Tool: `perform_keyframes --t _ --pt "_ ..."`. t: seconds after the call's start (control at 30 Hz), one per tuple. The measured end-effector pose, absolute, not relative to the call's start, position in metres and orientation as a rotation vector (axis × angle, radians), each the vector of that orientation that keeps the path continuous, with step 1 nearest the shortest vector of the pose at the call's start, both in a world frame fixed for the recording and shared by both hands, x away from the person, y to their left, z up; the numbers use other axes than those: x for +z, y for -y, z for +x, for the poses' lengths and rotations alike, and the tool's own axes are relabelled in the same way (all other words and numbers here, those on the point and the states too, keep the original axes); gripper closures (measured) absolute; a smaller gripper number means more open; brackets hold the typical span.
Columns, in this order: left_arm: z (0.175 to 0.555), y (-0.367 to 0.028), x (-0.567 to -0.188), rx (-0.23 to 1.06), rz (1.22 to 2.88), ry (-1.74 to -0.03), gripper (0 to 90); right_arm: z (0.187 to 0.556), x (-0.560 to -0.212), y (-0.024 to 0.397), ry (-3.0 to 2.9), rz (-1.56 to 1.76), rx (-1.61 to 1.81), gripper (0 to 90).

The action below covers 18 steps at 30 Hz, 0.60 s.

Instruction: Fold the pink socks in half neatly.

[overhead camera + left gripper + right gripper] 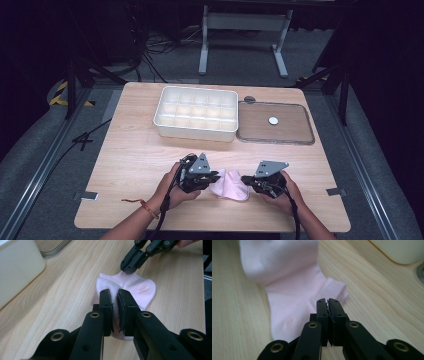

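Note:
A pale pink sock (230,184) lies on the wooden table near its front edge, between my two grippers. My left gripper (216,176) comes in from the left, and in its own view the left gripper (114,293) is shut on a bunched fold of the sock (140,286). My right gripper (245,179) comes in from the right. Its tip (127,267) touches the sock's far cuff edge. In the right gripper view the right gripper (327,300) is shut just over the sock (287,290), and no fabric shows between the pads.
A white box (195,131) with several compartments stands at the table's back centre. Its clear lid (275,142) lies flat to the right of it with a small white disc (273,120) on it. The box wall (17,270) is close on the left gripper's left.

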<state>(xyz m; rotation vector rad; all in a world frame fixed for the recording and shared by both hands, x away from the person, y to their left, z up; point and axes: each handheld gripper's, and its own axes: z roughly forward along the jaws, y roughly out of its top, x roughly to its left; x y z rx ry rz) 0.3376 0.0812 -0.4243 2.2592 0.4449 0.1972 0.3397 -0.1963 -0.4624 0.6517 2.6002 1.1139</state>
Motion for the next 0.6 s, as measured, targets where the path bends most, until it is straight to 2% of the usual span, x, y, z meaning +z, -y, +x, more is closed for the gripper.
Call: perform_keyframes --t 0.6 --pt "0.344 -0.045 -0.43 0.219 2.341 -0.375 81.3 0.349 -0.469 0.197 -2.664 0.662 1.123 87.7"
